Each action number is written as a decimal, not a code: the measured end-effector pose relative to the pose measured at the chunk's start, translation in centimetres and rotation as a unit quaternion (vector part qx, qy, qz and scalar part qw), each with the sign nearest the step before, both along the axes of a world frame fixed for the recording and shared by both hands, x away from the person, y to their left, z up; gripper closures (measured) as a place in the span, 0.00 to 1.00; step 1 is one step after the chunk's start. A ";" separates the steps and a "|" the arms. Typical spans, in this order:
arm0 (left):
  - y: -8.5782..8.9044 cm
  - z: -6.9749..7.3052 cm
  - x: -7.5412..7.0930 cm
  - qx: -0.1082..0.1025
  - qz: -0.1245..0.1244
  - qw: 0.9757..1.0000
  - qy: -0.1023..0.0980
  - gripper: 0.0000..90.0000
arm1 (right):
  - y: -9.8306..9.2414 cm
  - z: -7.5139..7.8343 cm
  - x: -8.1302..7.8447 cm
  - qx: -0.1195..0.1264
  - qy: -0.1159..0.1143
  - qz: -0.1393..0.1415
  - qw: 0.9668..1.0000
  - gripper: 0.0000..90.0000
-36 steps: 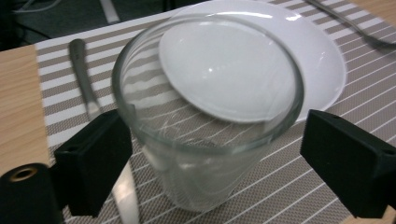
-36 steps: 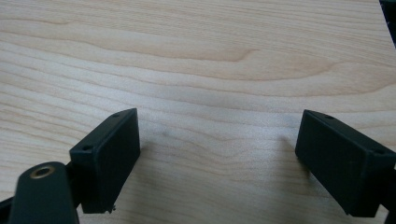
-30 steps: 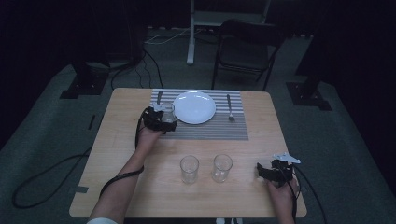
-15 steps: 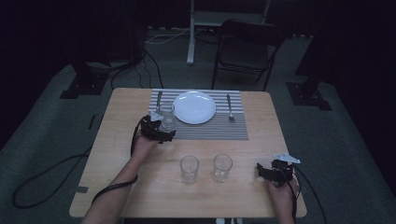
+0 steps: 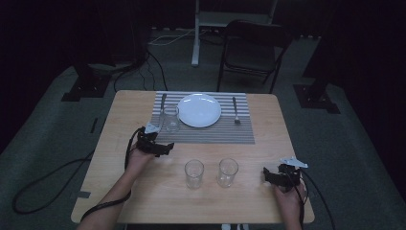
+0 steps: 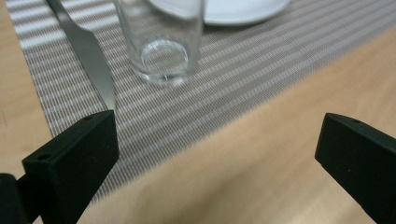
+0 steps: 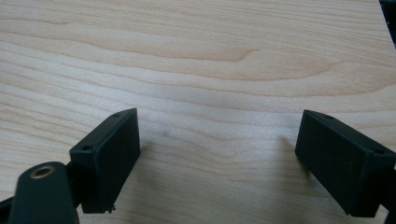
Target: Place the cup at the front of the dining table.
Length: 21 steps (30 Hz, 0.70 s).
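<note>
I have drawn my left gripper (image 5: 160, 147), jaws apart, back from the clear drinking glass (image 5: 171, 118) now standing on the striped placemat (image 5: 206, 134); right gripper (image 5: 276, 176) jaws apart.

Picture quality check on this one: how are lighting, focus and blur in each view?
High view: dim, surroundings nearly black, table lit evenly, no glare. Left gripper view: glass and placemat fairly sharp, near wood soft, left tongs blurred at the edges. Right gripper view: bright, wood grain crisp, right tongs cast soft shadows.
</note>
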<state>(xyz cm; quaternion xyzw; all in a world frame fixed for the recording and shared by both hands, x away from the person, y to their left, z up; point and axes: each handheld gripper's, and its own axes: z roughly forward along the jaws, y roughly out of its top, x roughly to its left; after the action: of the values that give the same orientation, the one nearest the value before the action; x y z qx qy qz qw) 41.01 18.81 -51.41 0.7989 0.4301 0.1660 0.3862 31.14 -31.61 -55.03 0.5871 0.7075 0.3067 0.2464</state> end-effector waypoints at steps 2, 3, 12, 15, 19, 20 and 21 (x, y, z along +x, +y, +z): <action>0.4 -0.1 -0.8 0.002 -0.004 1.000 0.002 0.00 | 0.0 0.0 0.0 0.000 0.000 0.000 1.000 0.15; 0.6 -0.1 -1.1 0.001 -0.006 1.000 0.003 0.00 | 0.0 0.0 0.0 0.000 0.000 0.000 1.000 0.15; 2.1 0.2 -3.0 -0.005 0.020 1.000 -0.009 0.00 | 0.0 0.0 0.0 -0.001 -0.001 0.000 1.000 0.15; 2.4 0.1 -3.7 -0.002 0.020 1.000 -0.007 0.00 | 0.0 0.0 0.0 0.000 0.000 -0.002 1.000 0.15; 3.0 -0.2 -4.5 0.005 0.027 1.000 -0.014 0.00 | 0.0 0.0 -0.1 0.000 0.000 -0.002 1.000 0.15; 3.2 -0.2 -4.8 0.001 0.030 0.999 -0.013 0.00 | 0.0 0.0 -0.1 0.000 0.000 -0.002 1.000 0.15; 3.5 -0.2 -5.1 -0.005 0.032 0.999 -0.013 0.00 | 0.0 0.0 -0.1 0.000 0.000 -0.002 1.000 0.15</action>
<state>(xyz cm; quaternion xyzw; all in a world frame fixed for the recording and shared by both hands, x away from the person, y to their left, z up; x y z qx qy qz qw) 35.94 22.33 -51.63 0.7803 0.4516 0.1864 0.3905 31.09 -31.57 -55.03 0.5882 0.7064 0.3066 0.2470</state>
